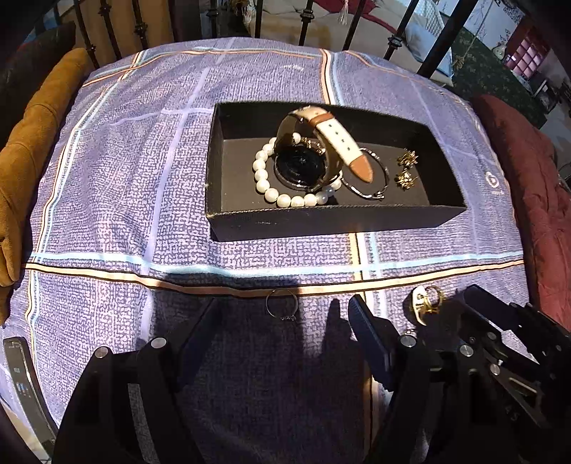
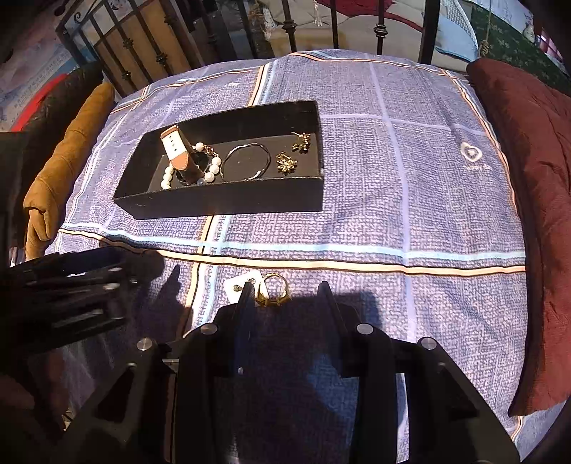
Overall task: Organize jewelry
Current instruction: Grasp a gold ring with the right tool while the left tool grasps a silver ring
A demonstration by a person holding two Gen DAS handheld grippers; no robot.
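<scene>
Two rings point(image 1: 282, 305) point(image 2: 274, 289) on cloth | gold's white tag point(image 2: 237, 283) unreadable

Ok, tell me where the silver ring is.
The silver ring lies on the purple cloth outside the black box, in the left wrist view just ahead of the left gripper, between its open fingers.

Left tool point(image 1: 285, 317) pitched steeply down, fingers spread wide, nothing gripped. Right tool point(image 2: 285, 296) likewise steep, fingers half-parted, empty.

A blue plaid cloth point(image 1: 142, 178) covers the bed. A mustard cushion point(image 1: 32, 160) lies along its left edge, a maroon cushion point(image 2: 528, 178) along its right edge. Black iron bars point(image 2: 289, 32) stand beyond the far edge.
</scene>
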